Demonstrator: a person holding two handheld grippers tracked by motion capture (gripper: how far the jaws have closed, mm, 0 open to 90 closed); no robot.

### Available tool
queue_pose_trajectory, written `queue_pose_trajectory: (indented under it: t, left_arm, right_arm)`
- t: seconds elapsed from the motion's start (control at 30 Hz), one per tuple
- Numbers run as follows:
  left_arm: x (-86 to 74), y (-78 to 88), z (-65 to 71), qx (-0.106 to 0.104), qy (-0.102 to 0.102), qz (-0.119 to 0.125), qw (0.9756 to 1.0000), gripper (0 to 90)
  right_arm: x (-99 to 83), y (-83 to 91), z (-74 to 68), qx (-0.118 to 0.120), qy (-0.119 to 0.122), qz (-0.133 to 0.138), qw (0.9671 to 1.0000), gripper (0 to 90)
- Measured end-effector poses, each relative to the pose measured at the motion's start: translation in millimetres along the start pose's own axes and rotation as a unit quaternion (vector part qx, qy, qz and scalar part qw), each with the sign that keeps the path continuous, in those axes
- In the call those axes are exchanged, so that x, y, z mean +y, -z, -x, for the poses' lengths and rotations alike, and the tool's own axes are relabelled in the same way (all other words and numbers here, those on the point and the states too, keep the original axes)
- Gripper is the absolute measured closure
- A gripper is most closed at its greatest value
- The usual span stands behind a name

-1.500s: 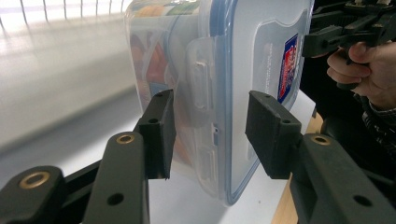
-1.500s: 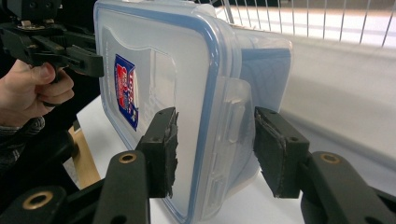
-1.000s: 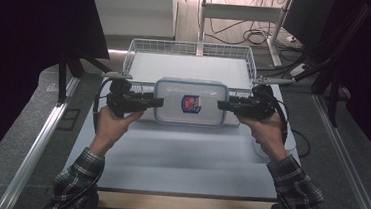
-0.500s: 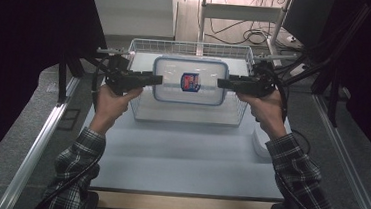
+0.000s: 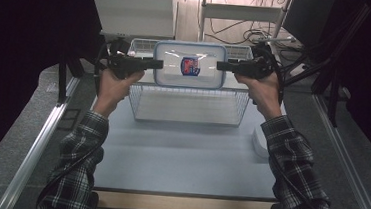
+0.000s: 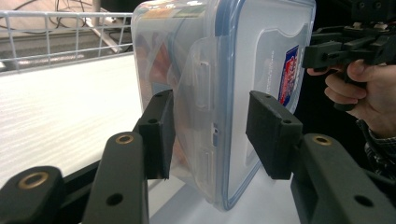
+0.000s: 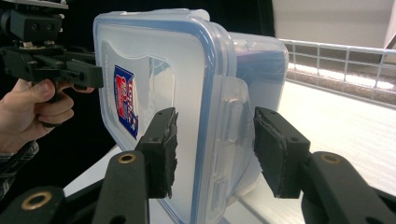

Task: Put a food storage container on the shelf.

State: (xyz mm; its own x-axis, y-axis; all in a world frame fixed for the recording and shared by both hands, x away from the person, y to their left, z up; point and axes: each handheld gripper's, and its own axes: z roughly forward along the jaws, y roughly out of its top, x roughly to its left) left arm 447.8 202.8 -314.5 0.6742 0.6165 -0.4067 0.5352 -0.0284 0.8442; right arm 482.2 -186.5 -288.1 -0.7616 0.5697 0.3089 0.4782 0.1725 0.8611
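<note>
2 pairs of black jaws clamp 1 clear plastic food container (image 5: pixel 190 65) by its short ends, holding it up over the wire basket (image 5: pixel 188 105). In the left gripper view the left gripper (image 6: pixel 210 133) has its 2 pads (image 6: pixel 159 133) half closed, set on either side of the container's (image 6: pixel 224 93) side latch flap, 1 against the tub wall and 1 against the blue-rimmed lid. In the right gripper view the right gripper (image 7: pixel 215 149) grips the opposite end the same way: 1 worn pad (image 7: pixel 163 149) lies on the lid face and 1 on the tub side, with the latch flap between them.

From the high view the left gripper (image 5: pixel 151 63) meets the container's left end and the right gripper (image 5: pixel 221 65) its right end, both pointing inward and roughly level. The container is off the table, tipped so that its lid with the red and blue label (image 5: pixel 190 66) faces the camera, above the far half of the basket. The basket stands on the pale blue table (image 5: pixel 184 154), near its far edge. Plaid sleeves (image 5: pixel 76 161) reach in from the near side, with each hand wrapped around a gripper handle. A cable (image 5: pixel 99 62) loops behind the left gripper.
</note>
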Motion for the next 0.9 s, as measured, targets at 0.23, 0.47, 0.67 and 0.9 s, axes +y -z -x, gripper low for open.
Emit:
queue_pose_trajectory:
  t: [0.23,0.47,0.67,0.9]
  left_arm:
    - [-0.3,-7.5,-8.4,0.002,0.009,0.002,1.0000,52.1]
    - [-1.5,-8.9,-9.0,0.005,0.001,0.012,0.9999,51.2]
    - [-3.6,-10.3,-11.1,0.002,-0.001,0.022,0.9998,50.6]
    - [-3.4,-11.5,-11.3,0.008,-0.001,0.023,0.9997,49.6]
  right_arm:
    - [0.8,-7.4,9.6,-0.004,-0.010,0.002,0.9999,50.7]
    - [0.7,-9.5,13.1,-0.004,-0.017,0.006,0.9998,49.6]
    - [1.1,-10.6,12.2,-0.010,-0.014,0.004,0.9998,48.3]
    - [1.8,-13.1,11.5,-0.021,-0.014,0.002,0.9997,47.5]
